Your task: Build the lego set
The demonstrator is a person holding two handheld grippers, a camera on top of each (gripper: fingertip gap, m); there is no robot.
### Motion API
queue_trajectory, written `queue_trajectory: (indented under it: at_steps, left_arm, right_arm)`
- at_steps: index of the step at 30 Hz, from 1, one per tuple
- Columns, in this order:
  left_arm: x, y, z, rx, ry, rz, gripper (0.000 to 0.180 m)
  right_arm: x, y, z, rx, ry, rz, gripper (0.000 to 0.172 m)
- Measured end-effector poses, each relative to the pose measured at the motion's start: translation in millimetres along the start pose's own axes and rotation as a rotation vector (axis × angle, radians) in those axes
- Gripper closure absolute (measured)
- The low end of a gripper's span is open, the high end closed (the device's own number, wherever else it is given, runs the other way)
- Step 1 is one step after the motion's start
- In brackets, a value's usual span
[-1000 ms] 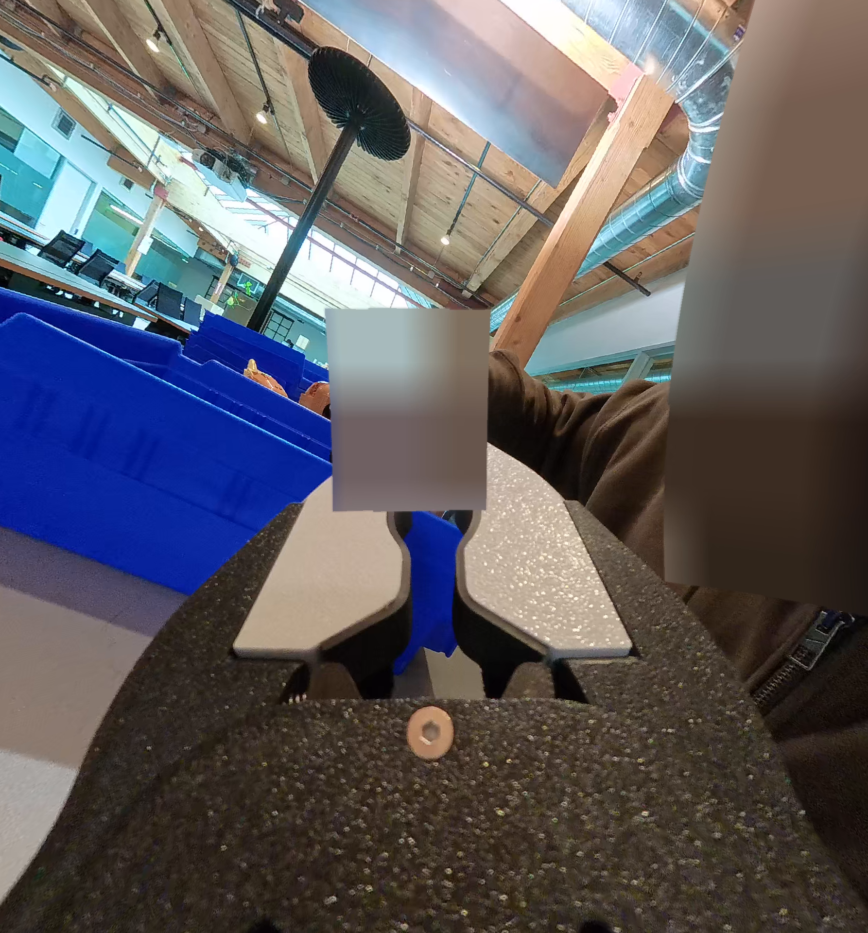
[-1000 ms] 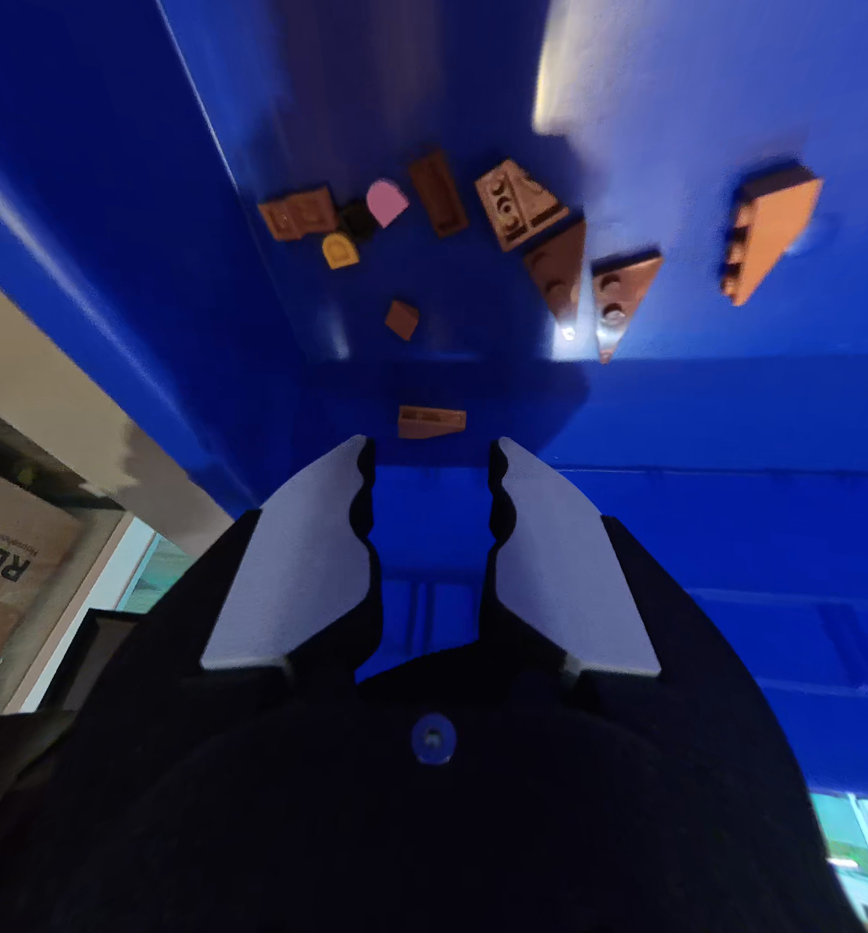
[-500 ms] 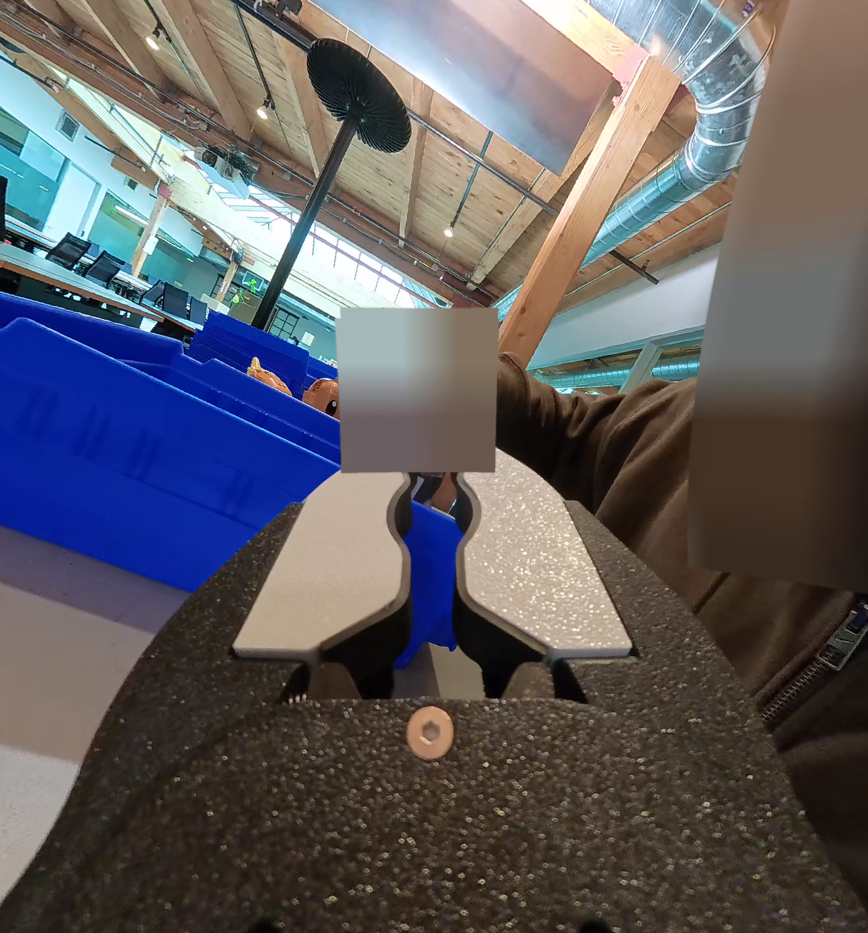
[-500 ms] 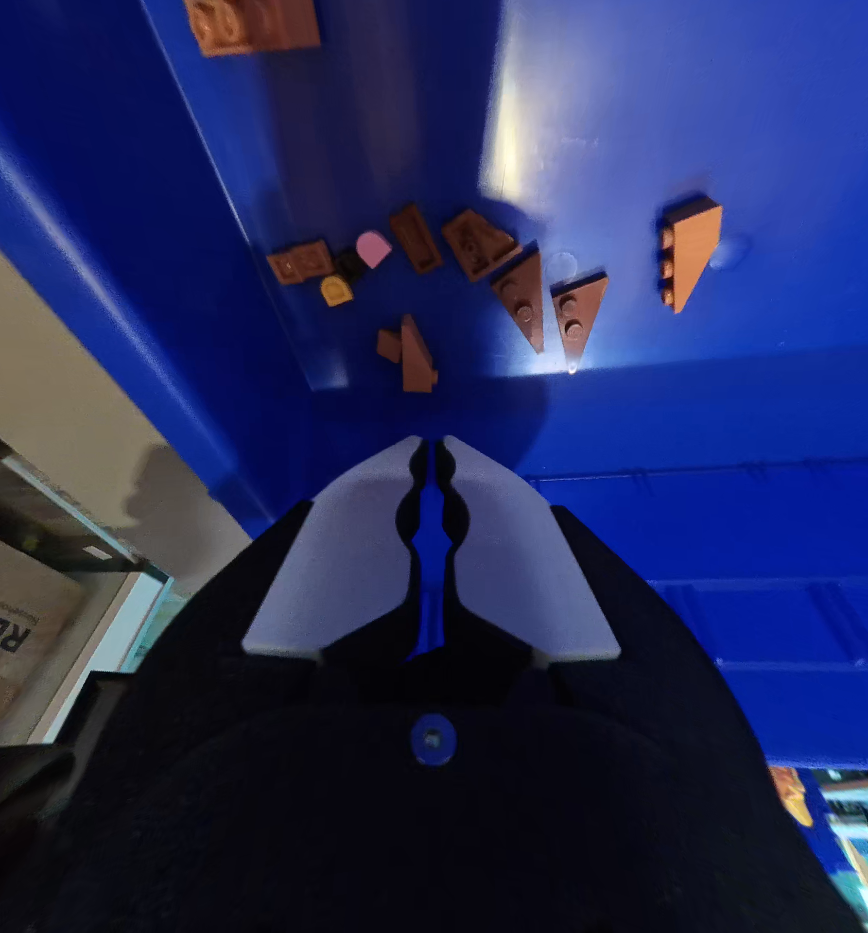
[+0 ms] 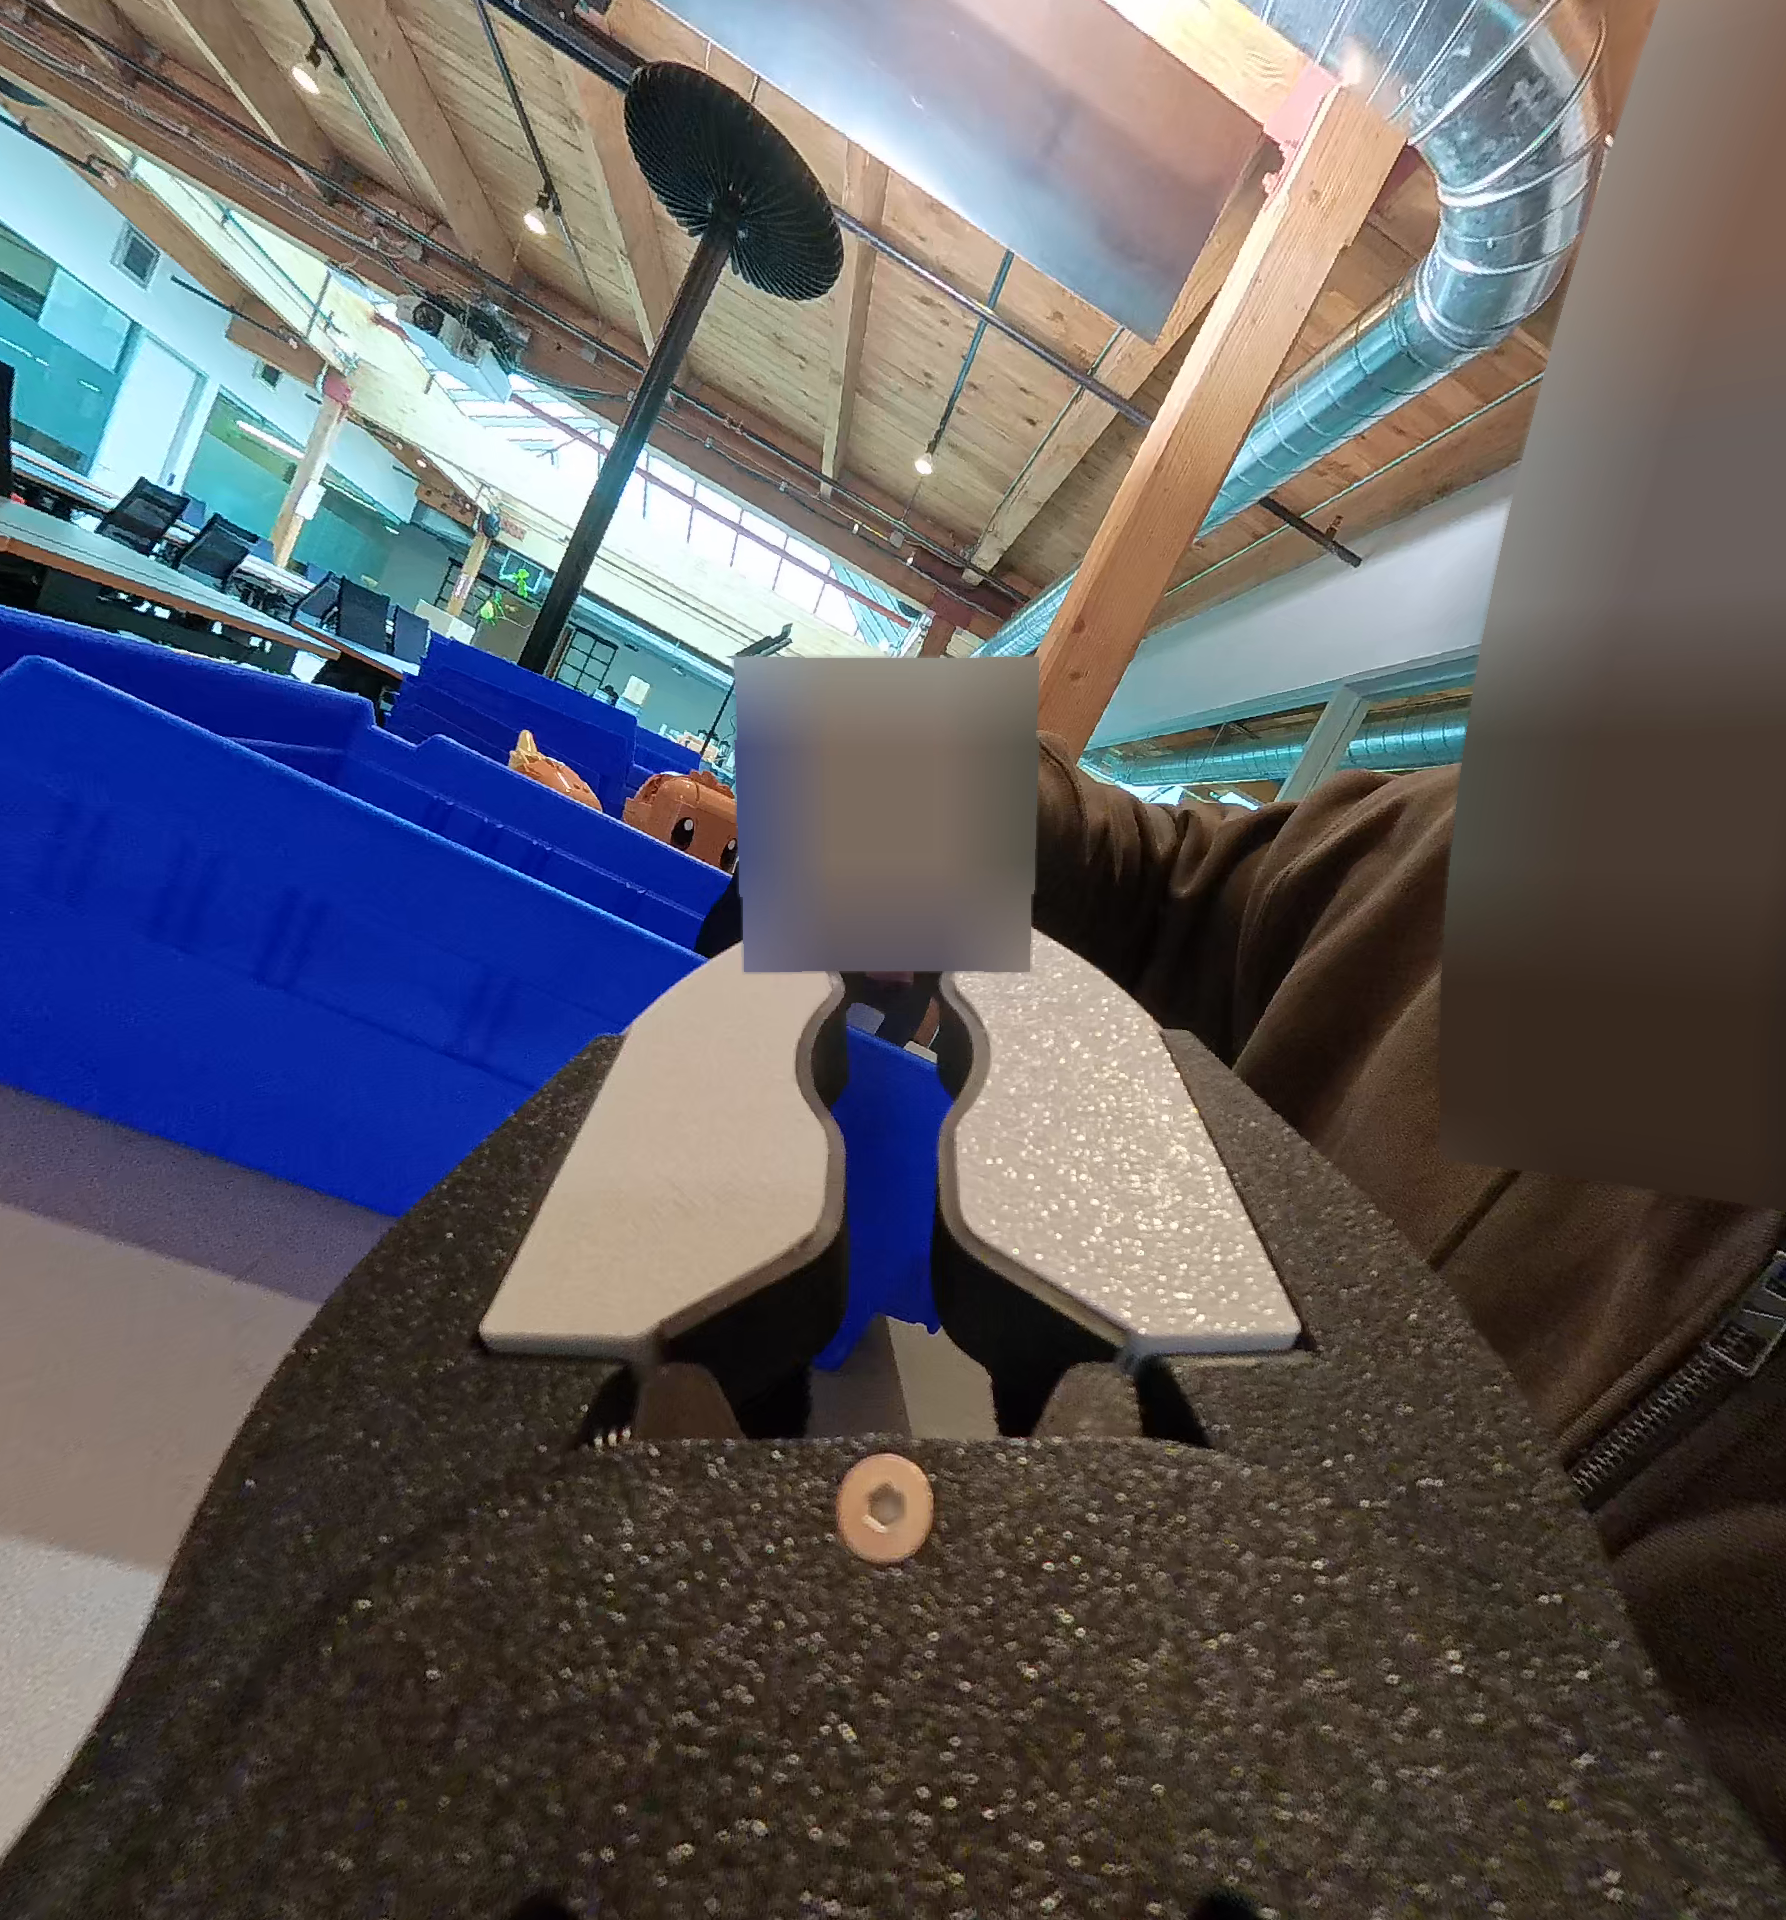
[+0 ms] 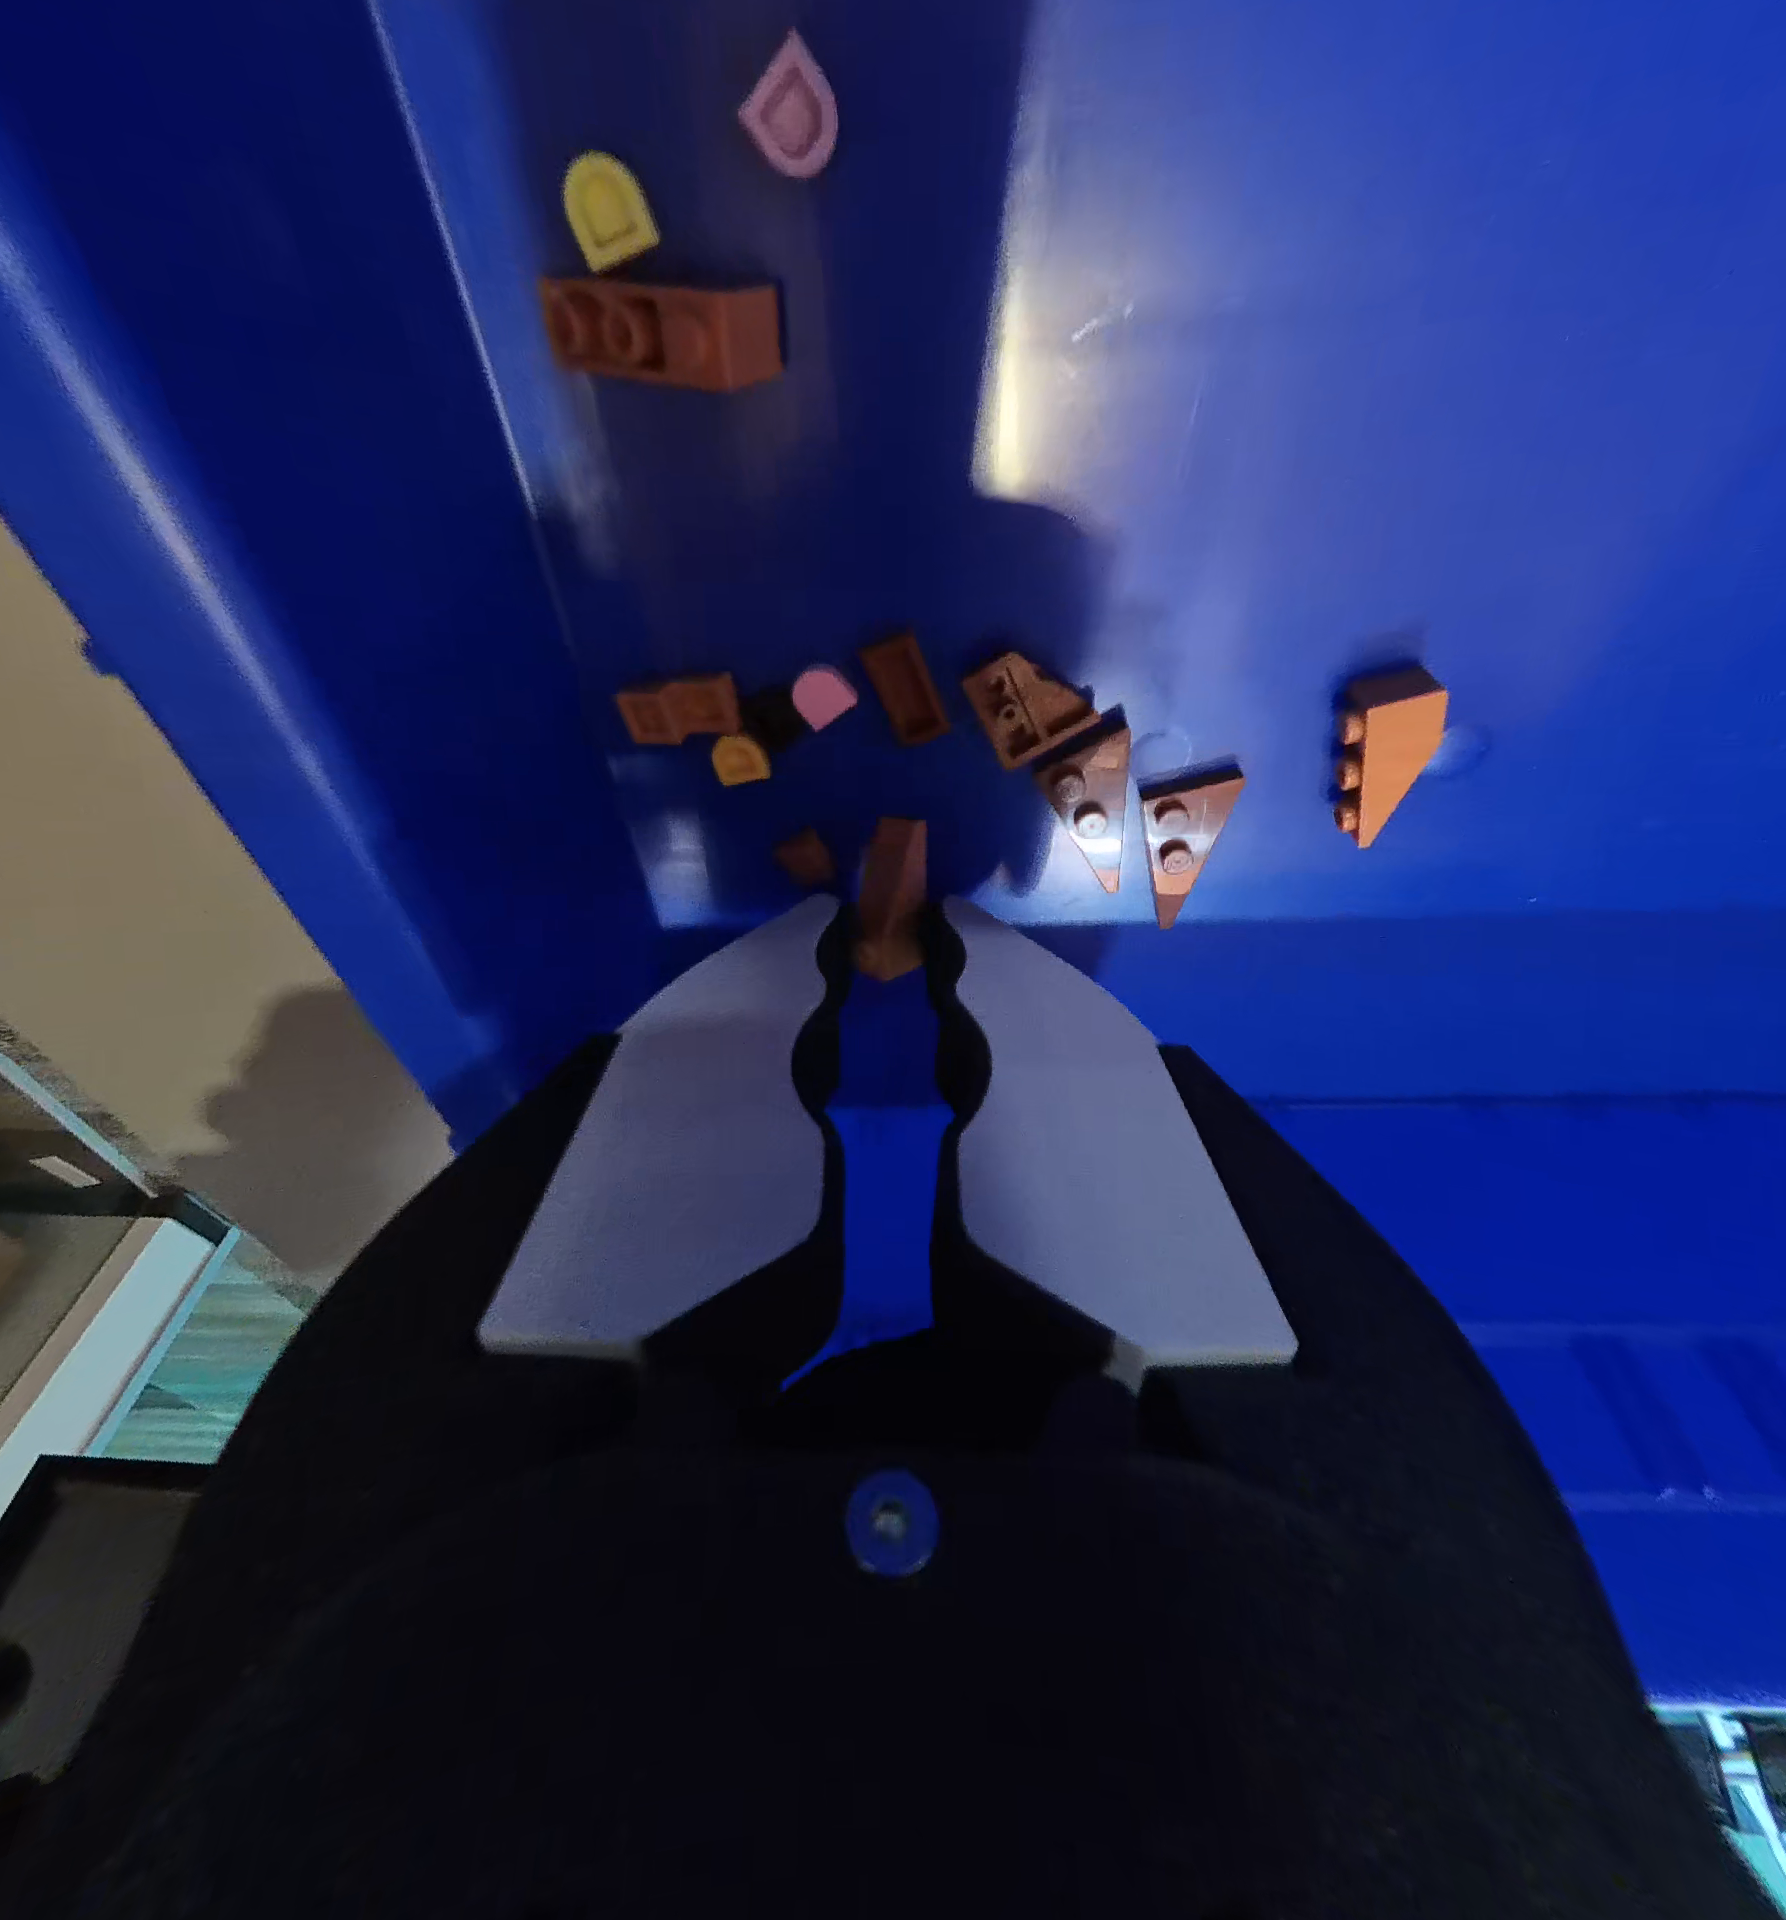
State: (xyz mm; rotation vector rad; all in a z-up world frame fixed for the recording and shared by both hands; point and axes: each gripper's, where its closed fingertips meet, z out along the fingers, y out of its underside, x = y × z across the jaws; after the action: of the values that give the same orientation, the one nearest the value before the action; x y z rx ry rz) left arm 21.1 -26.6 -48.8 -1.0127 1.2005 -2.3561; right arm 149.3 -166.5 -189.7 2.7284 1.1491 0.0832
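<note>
In the right wrist view my right gripper (image 6: pixel 889 920) is down inside a blue bin (image 6: pixel 1388 416). It is shut on a small brown slope piece (image 6: pixel 891 883), which stands on end between the fingertips. Both pads press on its lower end. My left gripper (image 5: pixel 889 982) is held above a grey table (image 5: pixel 89 1351), pointing at a person's brown sleeve (image 5: pixel 1284 935). A blurred patch covers its fingertips. The fingers stand a little apart below the patch, with something dark between them. I cannot tell whether they hold anything.
Loose pieces lie on the bin floor: two brown wedge plates (image 6: pixel 1086 810), an orange slope brick (image 6: pixel 1388 748), a pink tile (image 6: pixel 821 694), a yellow tile (image 6: pixel 740 761) and a brown plate (image 6: pixel 676 707). Blue bins (image 5: pixel 245 935) and a brown brick-built figure (image 5: pixel 686 821) stand to my left gripper's left. My right fingertips sit around 25 cm from my left ones. To the pink tile (image 6: pixel 821 694): right tips about 4 cm, left tips about 20 cm.
The right jaws closed from wide open. Half a second ago they were nearly together with the brown piece just beyond the tips; now it sits between them. The left gripper has barely moved.
</note>
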Motion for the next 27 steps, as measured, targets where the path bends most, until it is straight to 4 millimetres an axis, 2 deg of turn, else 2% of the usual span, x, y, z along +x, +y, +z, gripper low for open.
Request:
queue_trajectory:
  at_steps: [3, 6, 8, 10, 12, 14, 16, 19, 22, 24, 27]
  left_arm:
    - [0, 0, -1, 0.000, -0.002, 0.003, 0.168]
    - [0, -1, -1, 0.002, -0.003, 0.002, 0.169]
    - [1, -1, -2, 0.000, -0.006, 0.009, 0.169]
    - [1, -3, -3, 0.002, -0.007, 0.011, 0.169]
    - [-1, -3, -3, 0.007, -0.007, 0.000, 0.169]
    - [-1, -2, -2, 0.007, -0.005, -0.009, 0.169]
    - [-1, -2, -2, 0.008, -0.003, -0.010, 0.169]
    - [-2, -3, -2, 0.014, -0.007, -0.009, 0.169]
    - [-2, -5, -3, 0.024, -0.017, 0.001, 0.169]
    - [-2, -6, -4, 0.030, -0.022, 0.008, 0.169]
    - [-3, -7, -4, 0.029, -0.022, 0.008, 0.169]
  right_arm:
    - [1, 4, -7, 0.028, 0.009, 0.030, 0.159]
    - [-9, -1, -37, 0.189, 0.003, 0.093, 0.159]
    - [-30, -10, -63, 0.366, -0.034, 0.111, 0.159]
    - [-58, -16, -79, 0.494, -0.065, 0.118, 0.159]
    - [-88, -21, -79, 0.541, -0.103, 0.105, 0.159]
    - [-114, -34, -68, 0.563, -0.130, 0.077, 0.159]
    - [-120, -50, -46, 0.546, -0.109, 0.100, 0.159]
    - [-87, -65, -22, 0.518, 0.054, 0.212, 0.160]
    - [-46, -73, -26, 0.582, 0.179, 0.341, 0.160]
    - [-13, -67, -32, 0.597, 0.280, 0.409, 0.160]
    - [31, -59, -30, 0.604, 0.333, 0.489, 0.160]
